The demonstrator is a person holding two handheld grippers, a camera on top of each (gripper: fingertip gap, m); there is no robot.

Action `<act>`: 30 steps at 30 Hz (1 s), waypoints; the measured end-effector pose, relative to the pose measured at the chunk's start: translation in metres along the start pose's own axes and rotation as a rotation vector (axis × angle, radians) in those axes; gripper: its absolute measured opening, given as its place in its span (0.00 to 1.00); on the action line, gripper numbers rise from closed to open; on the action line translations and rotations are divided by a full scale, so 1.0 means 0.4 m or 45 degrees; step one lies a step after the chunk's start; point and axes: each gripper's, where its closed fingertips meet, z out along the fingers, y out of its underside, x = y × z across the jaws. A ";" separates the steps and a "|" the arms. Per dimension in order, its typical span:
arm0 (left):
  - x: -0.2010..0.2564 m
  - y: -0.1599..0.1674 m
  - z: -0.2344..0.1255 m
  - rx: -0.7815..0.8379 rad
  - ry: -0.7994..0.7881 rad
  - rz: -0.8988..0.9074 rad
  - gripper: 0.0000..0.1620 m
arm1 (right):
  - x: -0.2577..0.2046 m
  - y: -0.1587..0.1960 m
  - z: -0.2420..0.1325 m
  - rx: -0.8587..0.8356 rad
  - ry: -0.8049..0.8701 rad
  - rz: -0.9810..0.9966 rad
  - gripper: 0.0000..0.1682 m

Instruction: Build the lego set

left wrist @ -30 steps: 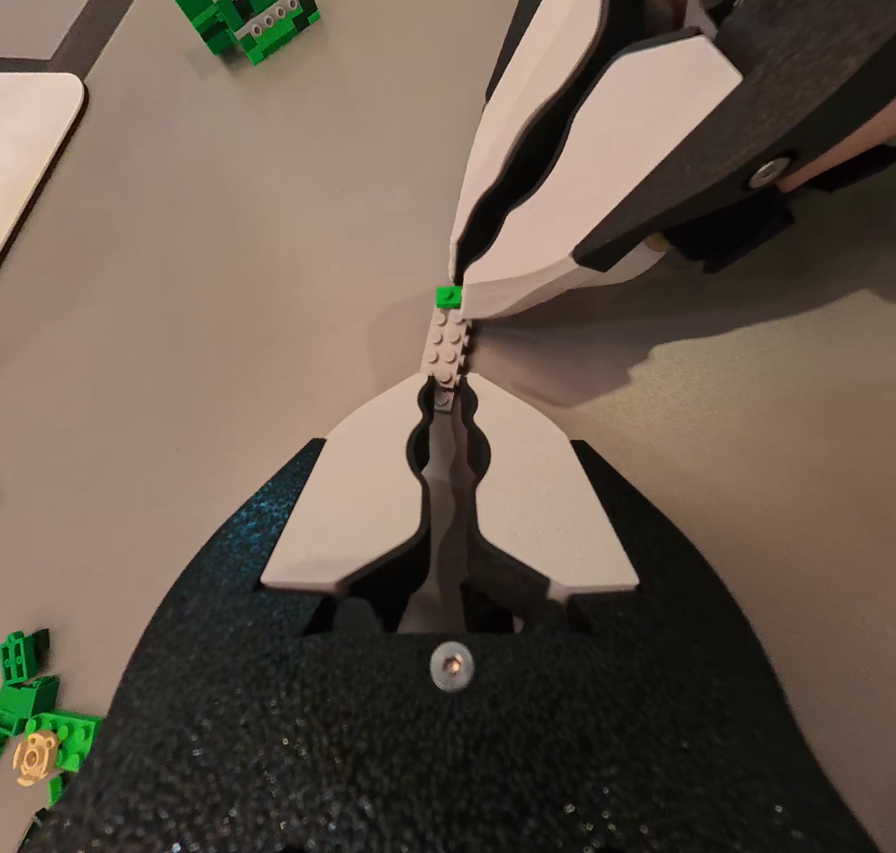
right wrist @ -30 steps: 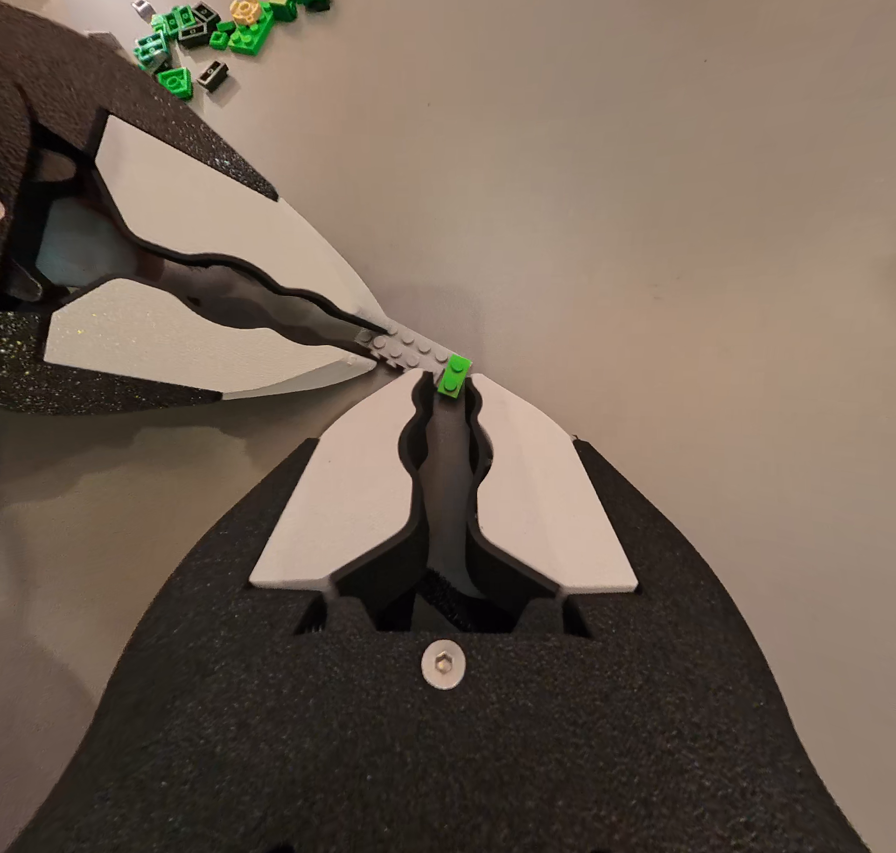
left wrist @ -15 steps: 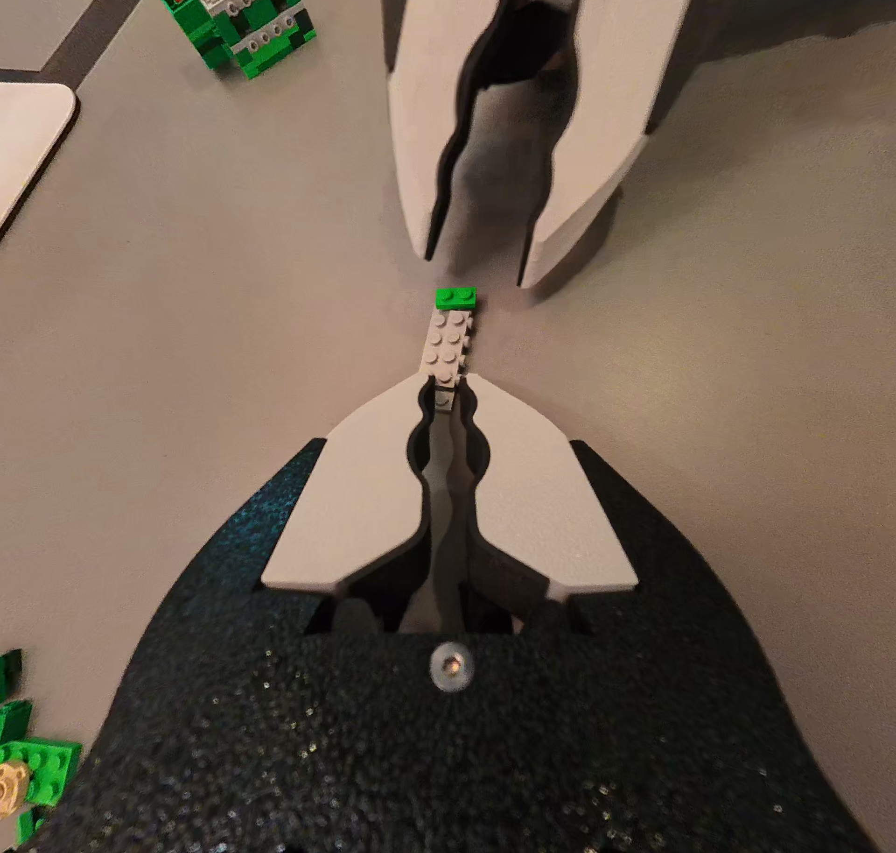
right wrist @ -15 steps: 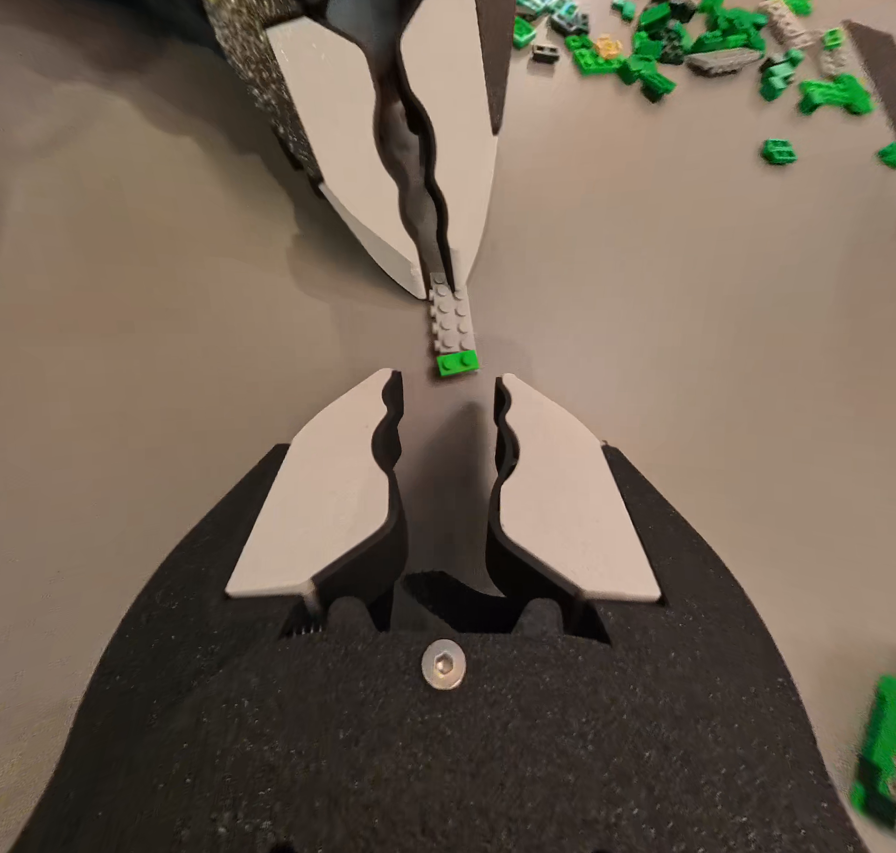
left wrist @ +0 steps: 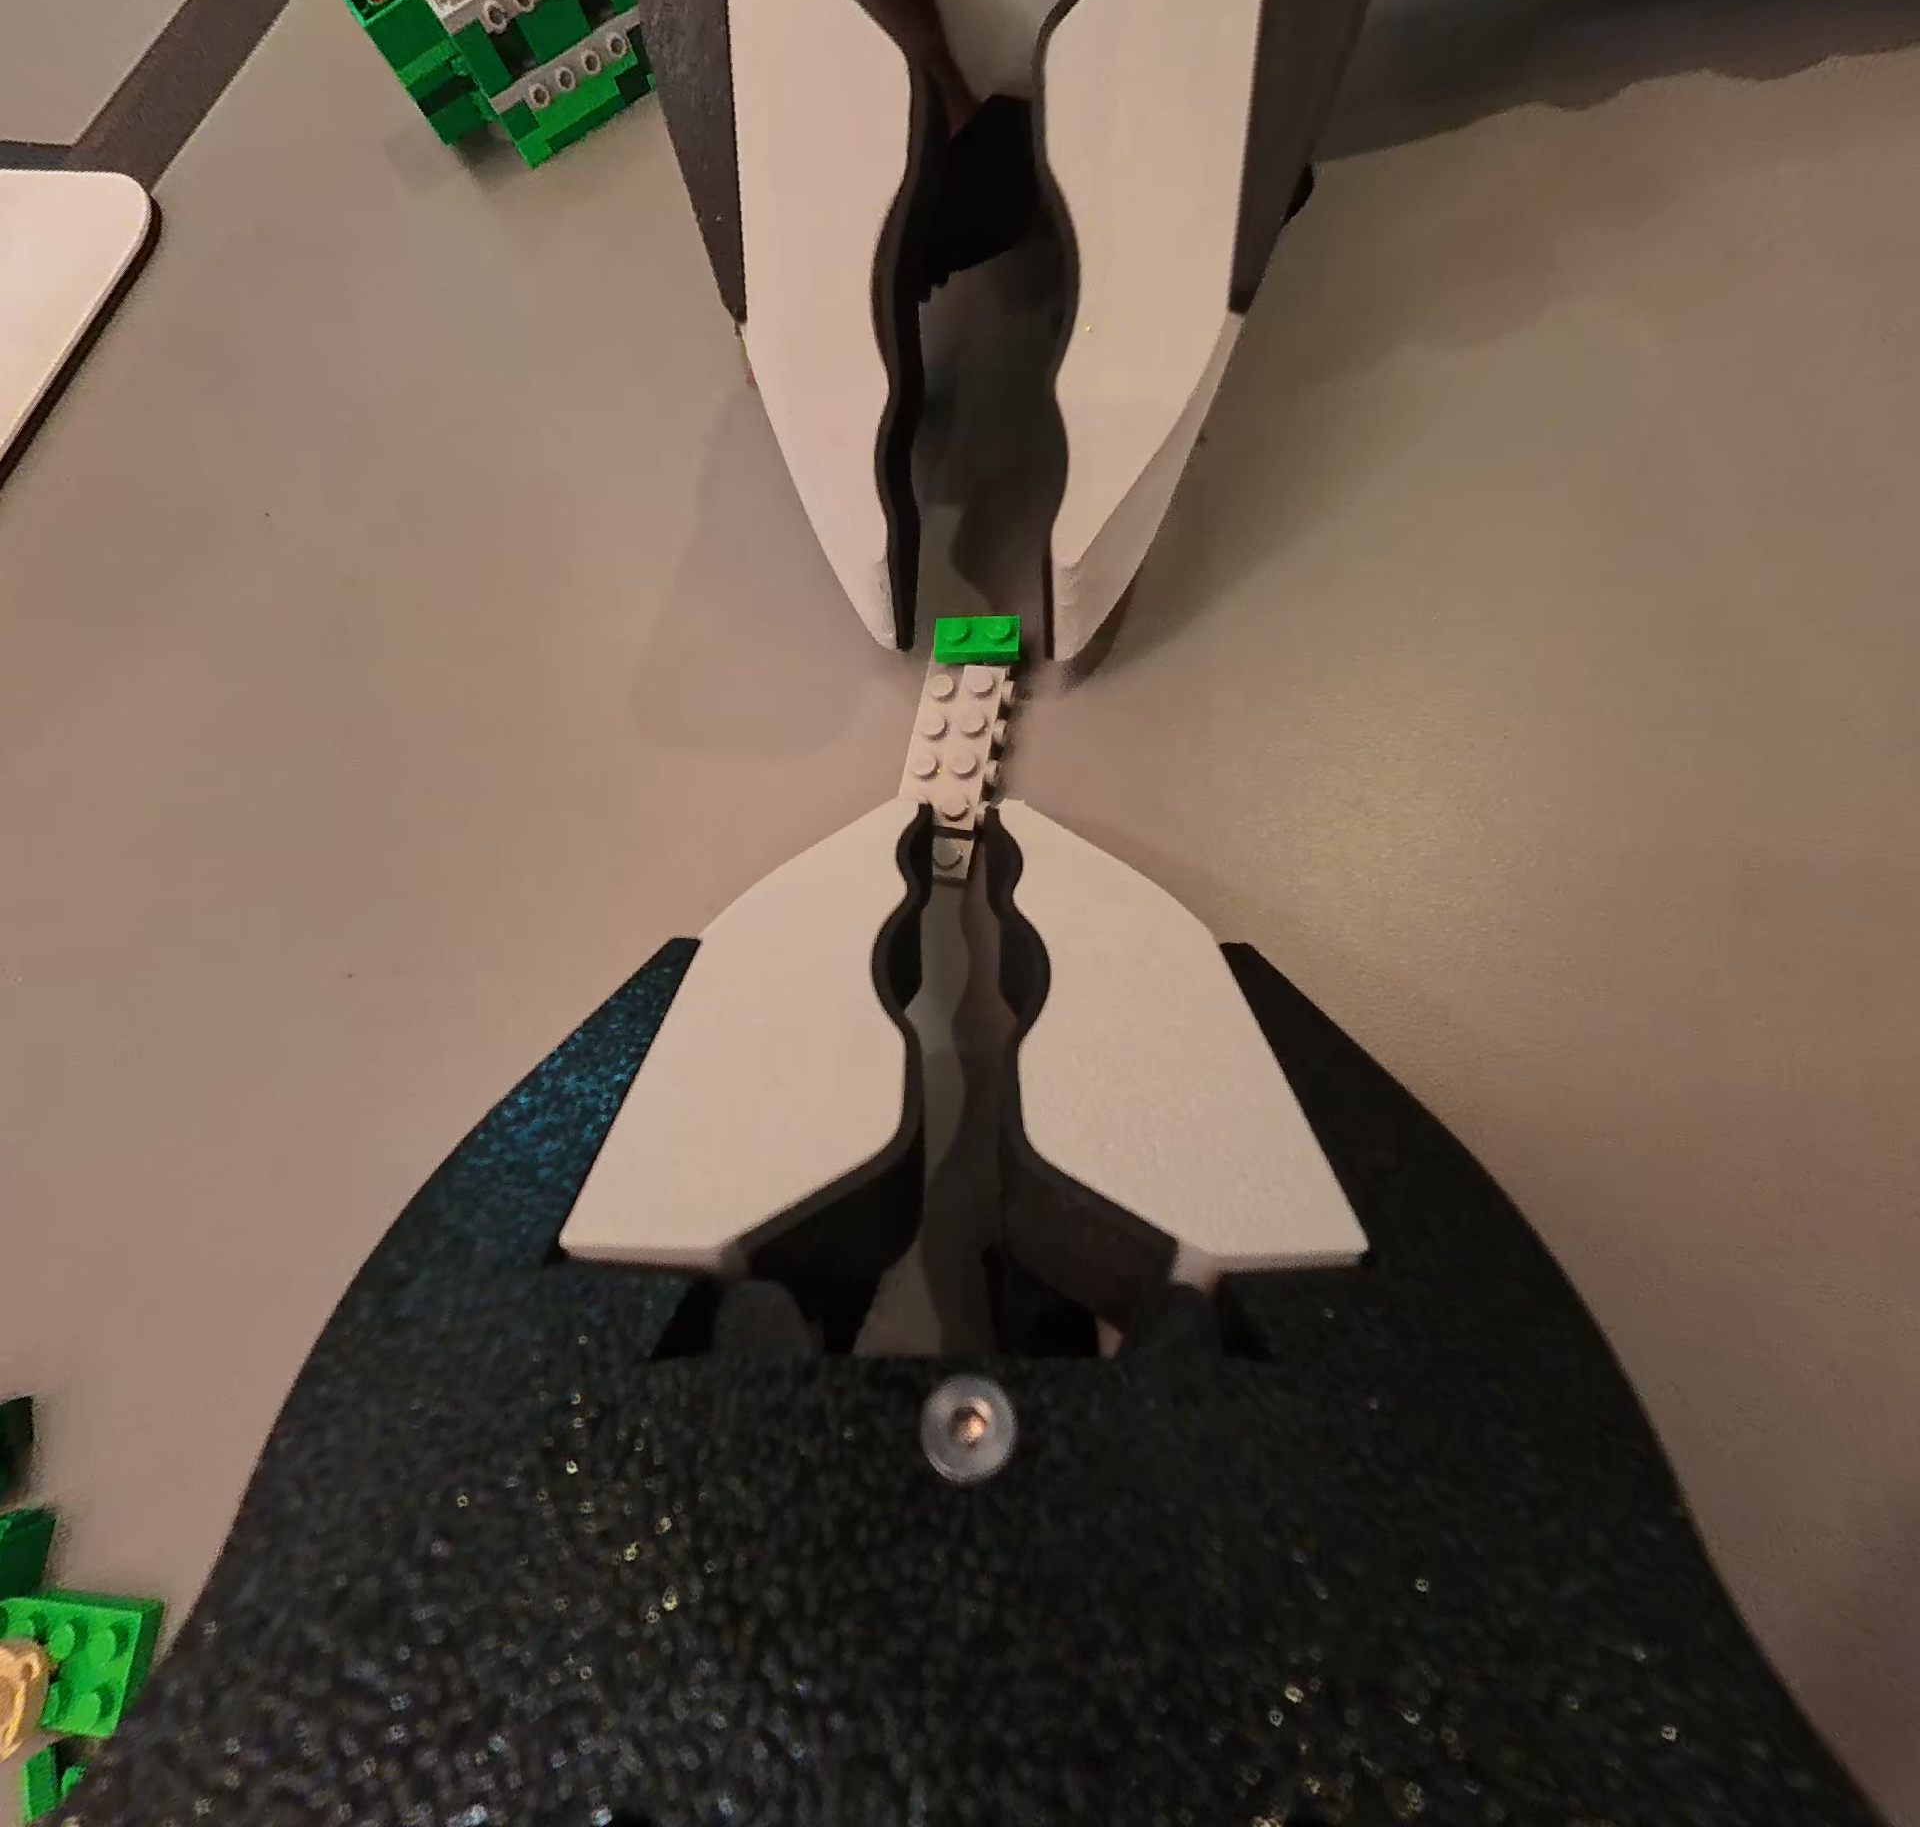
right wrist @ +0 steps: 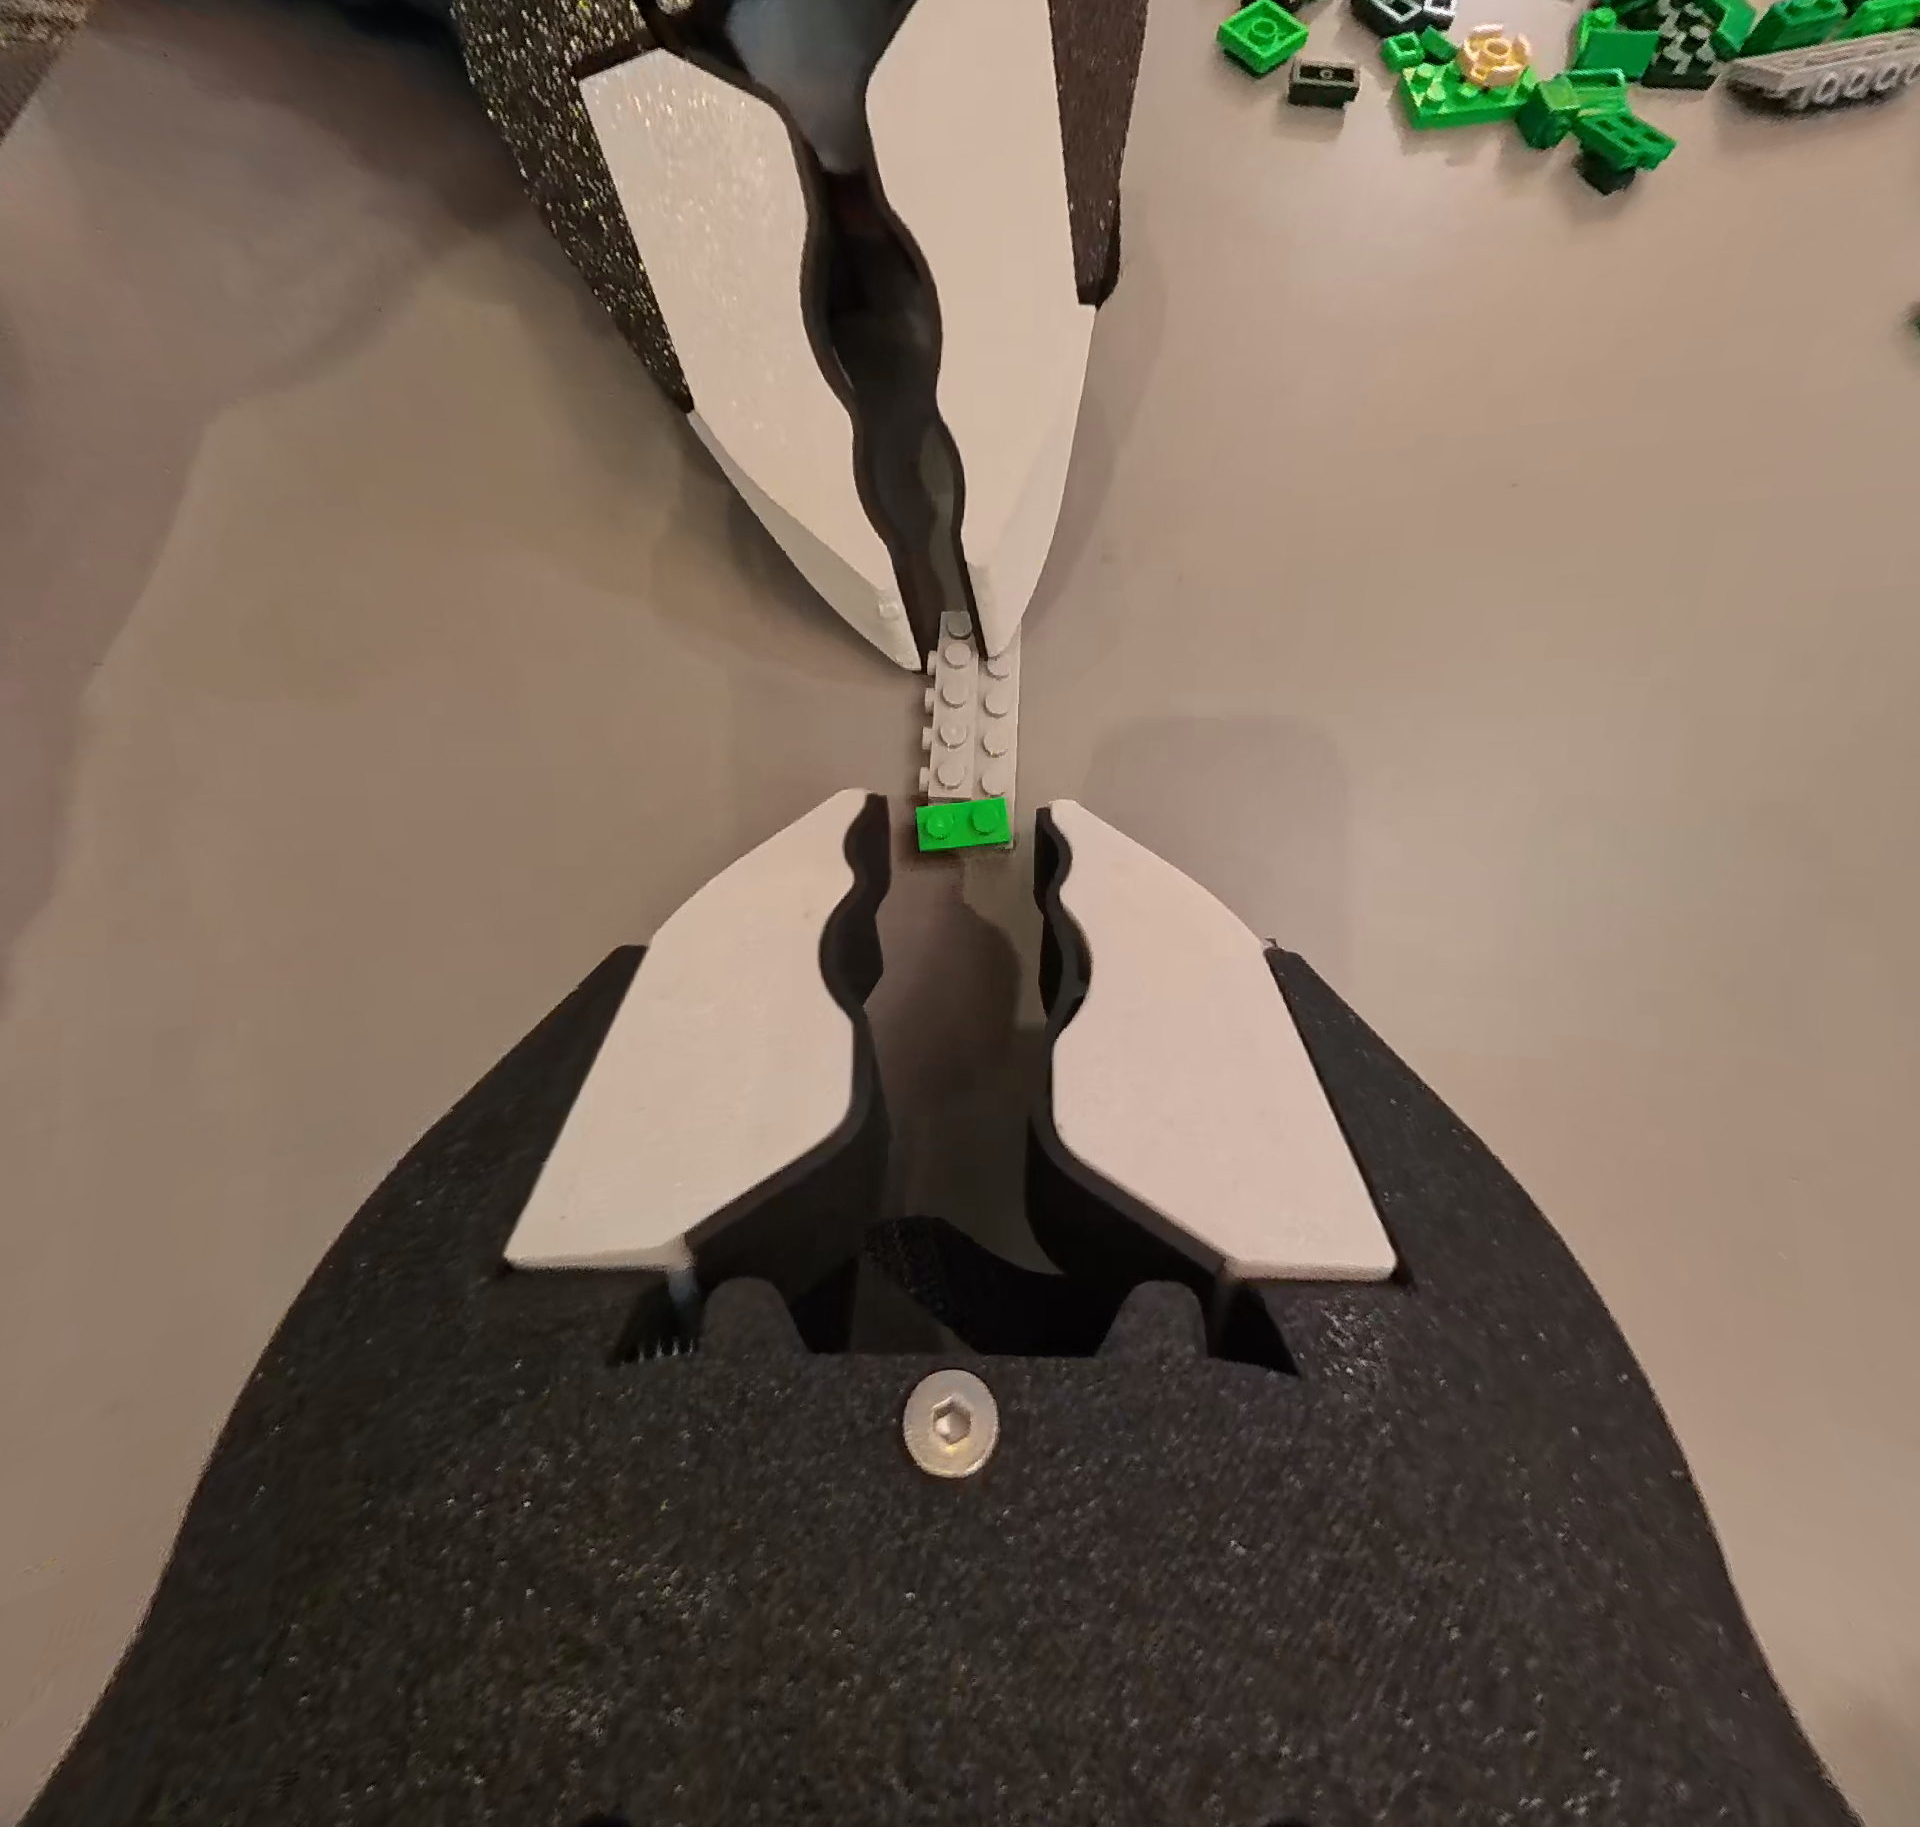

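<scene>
Left gripper (left wrist: 956, 821): closed on one end of the grey plate (left wrist: 961, 738), held out level above the worktop (left wrist: 416, 634).
Green plate (left wrist: 977, 637): sits across the grey plate's far end.
Right gripper (right wrist: 951, 821): jaws parted, a fingertip on either side of the green plate (no clear contact).
Loose bricks (right wrist: 1558, 32): scattered well apart.
Green build (left wrist: 499, 42): standing farther off.

Wrist cams face each other close-up, both sharing grey plate (left wrist: 961, 738) w/ green plate (right wrist: 963, 827).
</scene>
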 end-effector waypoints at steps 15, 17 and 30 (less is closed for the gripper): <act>-0.001 0.000 0.000 -0.001 -0.007 0.000 0.05 | 0.007 0.012 0.006 -0.279 0.138 0.064 0.10; -0.001 0.000 0.000 -0.001 -0.007 0.000 0.05 | 0.006 0.012 0.006 -0.324 0.144 0.061 0.10; -0.011 -0.002 -0.004 0.001 -0.041 0.067 0.17 | 0.002 0.015 0.006 -0.407 0.083 0.010 0.09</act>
